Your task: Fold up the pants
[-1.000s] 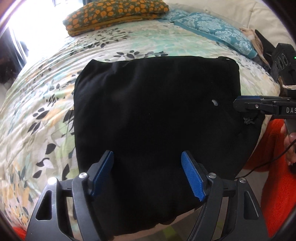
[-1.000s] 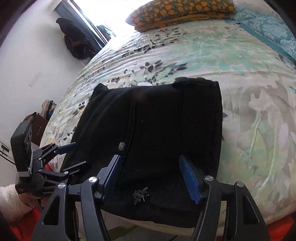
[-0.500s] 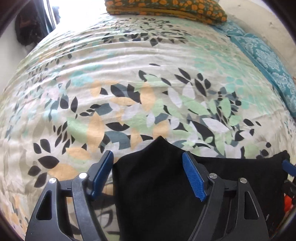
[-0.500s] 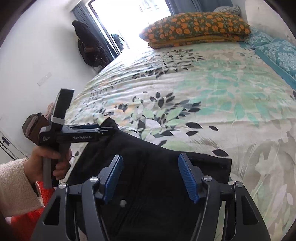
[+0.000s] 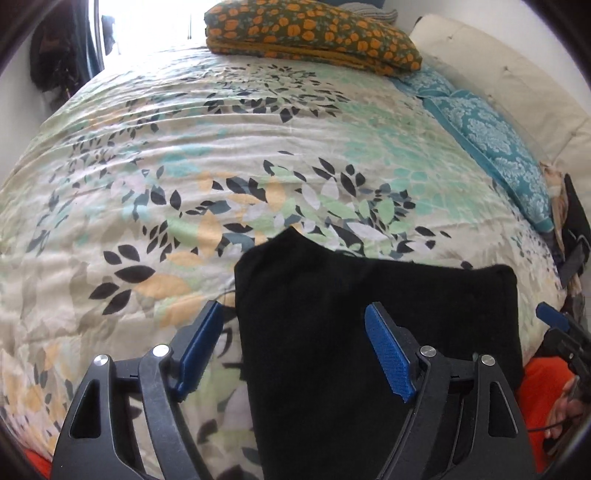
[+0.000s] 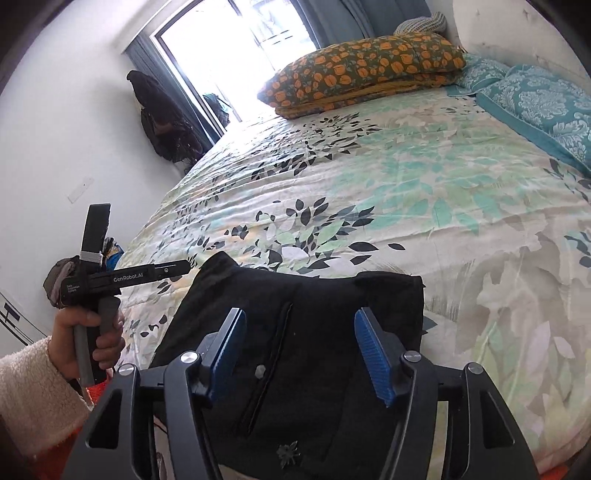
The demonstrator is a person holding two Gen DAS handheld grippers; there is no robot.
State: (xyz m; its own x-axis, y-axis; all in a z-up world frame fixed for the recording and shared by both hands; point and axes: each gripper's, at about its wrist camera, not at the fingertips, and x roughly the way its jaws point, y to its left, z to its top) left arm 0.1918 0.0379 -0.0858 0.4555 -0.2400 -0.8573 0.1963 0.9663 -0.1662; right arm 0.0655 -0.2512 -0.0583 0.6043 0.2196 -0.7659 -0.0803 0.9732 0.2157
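Observation:
The black pants (image 5: 369, 332) lie folded into a compact rectangle at the near edge of the bed; they also show in the right wrist view (image 6: 303, 350). My left gripper (image 5: 293, 354) is open and empty, held above the pants' left edge. My right gripper (image 6: 299, 350) is open and empty, held above the pants near a zip and a small button. The left gripper (image 6: 177, 267) also shows from the side at the left of the right wrist view, held up in a hand, clear of the cloth.
The leaf-print bedspread (image 5: 221, 147) covers the bed. An orange-flowered pillow (image 5: 314, 33) and a teal patterned pillow (image 5: 491, 136) lie at the far end. A window (image 6: 229, 55) and dark hanging bags (image 6: 162, 118) stand at the left wall. Orange cloth (image 5: 535, 387) is below the bed edge.
Both grippers have lifted and drawn back from the pants, tilting up toward the far end of the bed. The pants lie still. Both grippers stay open.

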